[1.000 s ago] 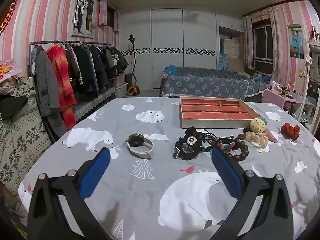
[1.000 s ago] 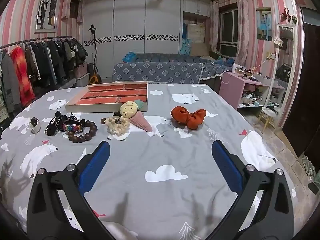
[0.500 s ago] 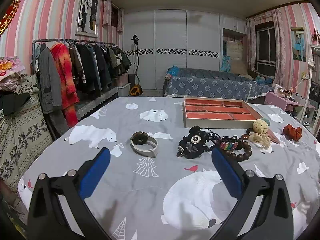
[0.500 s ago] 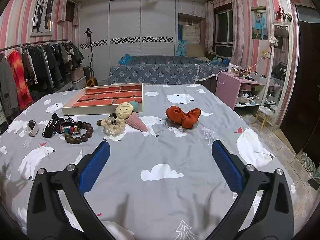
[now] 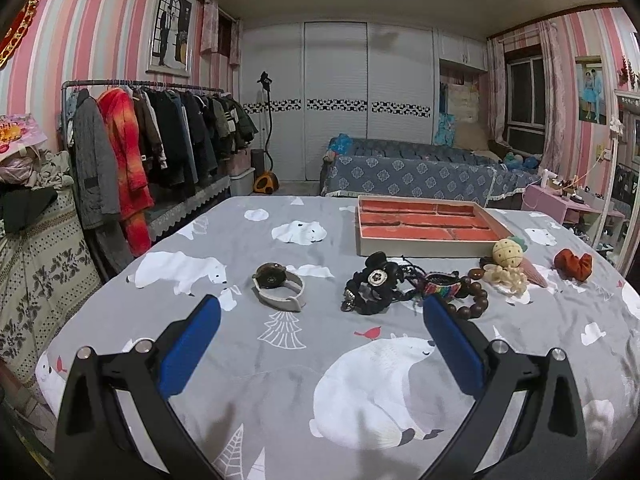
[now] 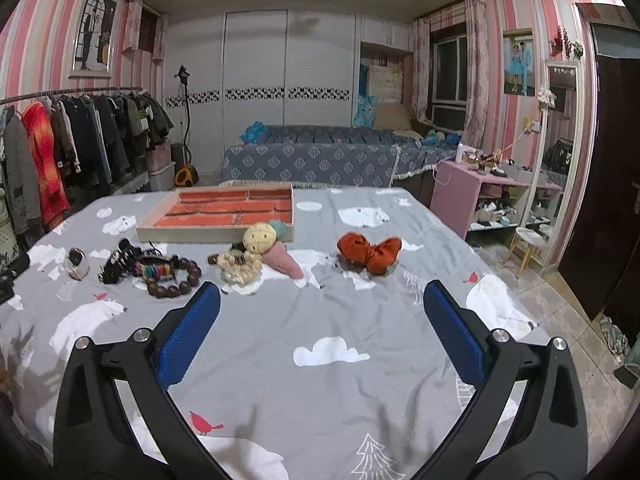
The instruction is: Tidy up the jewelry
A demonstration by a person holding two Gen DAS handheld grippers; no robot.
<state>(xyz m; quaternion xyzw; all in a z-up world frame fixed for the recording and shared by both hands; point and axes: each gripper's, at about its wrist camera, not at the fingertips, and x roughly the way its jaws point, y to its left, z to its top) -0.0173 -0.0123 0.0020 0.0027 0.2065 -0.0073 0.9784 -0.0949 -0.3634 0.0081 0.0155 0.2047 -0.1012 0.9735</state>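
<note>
Both my grippers drifting closer to jewelry row; left gripper [image 5: 322, 312] wide, empty, right gripper [image 6: 322, 300] same. Approach step. Watch [image 5: 279, 285] near, ahead of left; tray [image 5: 428, 232] behind, empty. Next: descend, straddle strap.

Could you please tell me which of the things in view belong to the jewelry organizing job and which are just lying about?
Belongs to the job:
tray
watch
black accessory bundle
bead bracelet
woven bracelet
pineapple charm
orange bow

Just lying about:
clothes rack
bed
pink shelf
</note>
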